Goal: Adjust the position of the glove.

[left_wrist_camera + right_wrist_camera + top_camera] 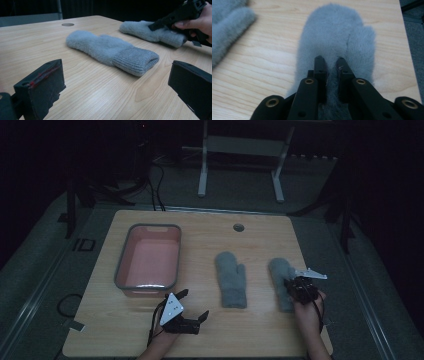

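Right gripper [329, 61] pinches a fold of the fluffy grey mitten [337, 32] at centre frame, soft and light so it should droop when lifted, while the left gripper [192, 307] waits wide open, lower left.

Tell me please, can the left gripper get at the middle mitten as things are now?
Probably yes. The left gripper has open jaws facing the middle mitten, with bare table between; the right gripper is busy pinching the other mitten.
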Available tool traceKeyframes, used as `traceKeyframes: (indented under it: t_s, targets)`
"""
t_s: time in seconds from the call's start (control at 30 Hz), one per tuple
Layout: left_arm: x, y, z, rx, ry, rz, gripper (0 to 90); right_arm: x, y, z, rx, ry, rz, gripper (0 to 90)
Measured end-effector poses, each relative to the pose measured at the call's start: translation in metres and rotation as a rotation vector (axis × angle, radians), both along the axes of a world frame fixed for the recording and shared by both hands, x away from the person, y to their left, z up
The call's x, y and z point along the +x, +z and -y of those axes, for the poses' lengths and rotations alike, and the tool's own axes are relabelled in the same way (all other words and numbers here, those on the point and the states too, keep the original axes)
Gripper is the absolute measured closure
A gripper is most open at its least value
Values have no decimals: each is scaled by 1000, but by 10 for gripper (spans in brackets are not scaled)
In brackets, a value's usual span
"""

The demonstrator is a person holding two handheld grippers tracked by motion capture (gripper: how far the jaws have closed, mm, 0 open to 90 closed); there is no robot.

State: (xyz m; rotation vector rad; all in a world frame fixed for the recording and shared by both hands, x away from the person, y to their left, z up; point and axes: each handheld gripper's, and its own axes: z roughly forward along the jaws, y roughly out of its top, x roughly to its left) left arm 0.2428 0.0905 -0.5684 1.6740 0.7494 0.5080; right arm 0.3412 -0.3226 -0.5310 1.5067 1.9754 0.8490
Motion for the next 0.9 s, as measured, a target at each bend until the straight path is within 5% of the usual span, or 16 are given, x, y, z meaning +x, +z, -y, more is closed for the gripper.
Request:
traceKeyframes:
  t_s: [0.37, 0.53, 0.7, 0.9]
  targets:
    - [0, 0, 0, 2, -6, -3, 9, 3, -13, 2, 26, -6, -16, 621]
    - [0, 0, 0, 3, -6, -1, 9, 3, -8, 2, 14, -14, 27, 453]
    - [0, 0, 0, 6, -6, 1, 9, 5, -19, -3, -11, 7, -1, 551]
    - [0, 0, 0, 2, -4, -3, 9, 3, -16, -6, -14, -41, 8, 807]
